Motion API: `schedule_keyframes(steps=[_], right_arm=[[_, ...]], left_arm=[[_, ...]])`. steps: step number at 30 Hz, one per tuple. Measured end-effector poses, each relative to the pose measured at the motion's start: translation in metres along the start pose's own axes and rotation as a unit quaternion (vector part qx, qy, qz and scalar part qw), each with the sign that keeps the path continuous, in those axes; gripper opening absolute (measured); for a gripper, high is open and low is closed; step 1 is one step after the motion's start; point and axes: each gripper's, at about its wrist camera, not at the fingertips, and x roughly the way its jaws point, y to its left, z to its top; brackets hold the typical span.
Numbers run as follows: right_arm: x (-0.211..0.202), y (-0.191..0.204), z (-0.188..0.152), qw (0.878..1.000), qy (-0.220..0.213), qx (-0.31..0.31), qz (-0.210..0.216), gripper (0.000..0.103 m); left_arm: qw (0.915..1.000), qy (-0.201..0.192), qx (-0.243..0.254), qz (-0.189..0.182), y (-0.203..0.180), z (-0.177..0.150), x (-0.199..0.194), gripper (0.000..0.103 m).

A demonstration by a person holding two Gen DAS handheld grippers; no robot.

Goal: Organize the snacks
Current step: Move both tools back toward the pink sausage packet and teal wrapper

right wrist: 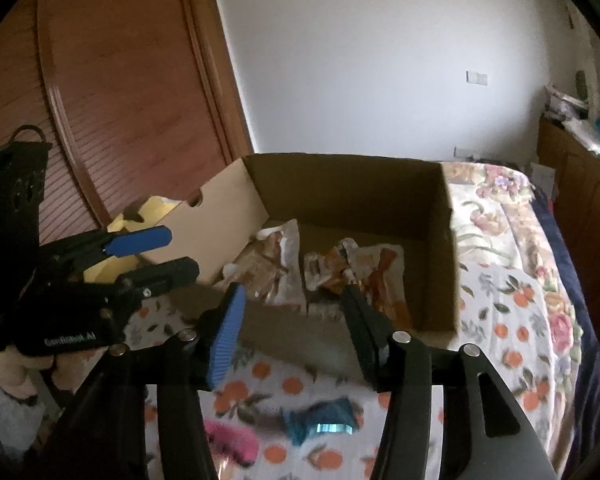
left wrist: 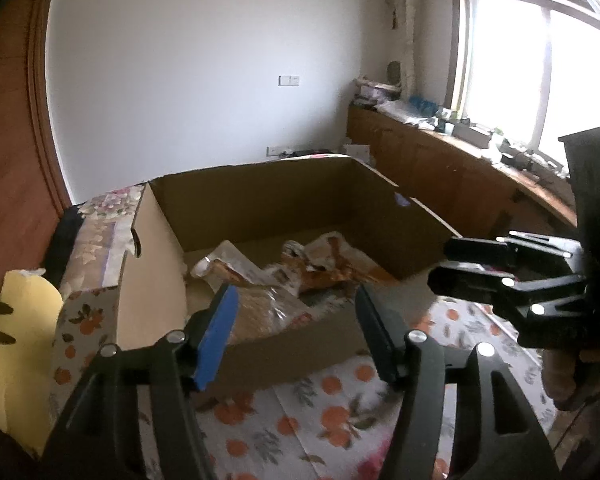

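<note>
Crinkly orange-and-white snack packets (right wrist: 356, 276) lay heaped on floor of open brown cardboard box (left wrist: 260, 196), glossy, creased. Box sat on soft orange-print bedspread (right wrist: 512, 320); white wall (left wrist: 204, 60), reddish slatted wooden door (right wrist: 112, 80) behind. My left gripper (left wrist: 296, 328) and right gripper (right wrist: 296, 324) hovered at near rim, fingers spread wide, empty, packets just beyond tips. Blue foil packet (right wrist: 320, 420) and pink packet (right wrist: 232, 444) lay on bedspread outside box

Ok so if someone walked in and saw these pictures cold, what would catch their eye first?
Probably the big open cardboard box on the orange-print bedspread, with crumpled snack packets lying on its floor. Next, the two open grippers in front of it, the left gripper and right gripper, both empty. A teal wrapper and a pink wrapper lie on the bedspread outside the box.
</note>
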Motion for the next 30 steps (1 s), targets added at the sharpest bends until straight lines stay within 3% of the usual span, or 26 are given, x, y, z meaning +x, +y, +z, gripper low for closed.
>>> schedule_keyframes(steps=[7, 15, 30], right_arm=[[-0.033, 0.001, -0.045, 1.0, -0.006, 0.018, -0.005, 0.061], [-0.035, -0.002, -0.1, 0.999, 0.01, 0.033, -0.021, 0.061], [-0.04, -0.012, -0.149, 0.997, 0.022, 0.07, -0.034, 0.074]], left_arm=[[0.9999, 0.006, -0.006, -0.013, -0.024, -0.042, -0.026, 0.064], [0.999, 0.032, -0.017, -0.025, -0.051, -0.091, -0.034, 0.064], [0.9954, 0.086, -0.037, -0.018, -0.092, -0.128, -0.021, 0.064]])
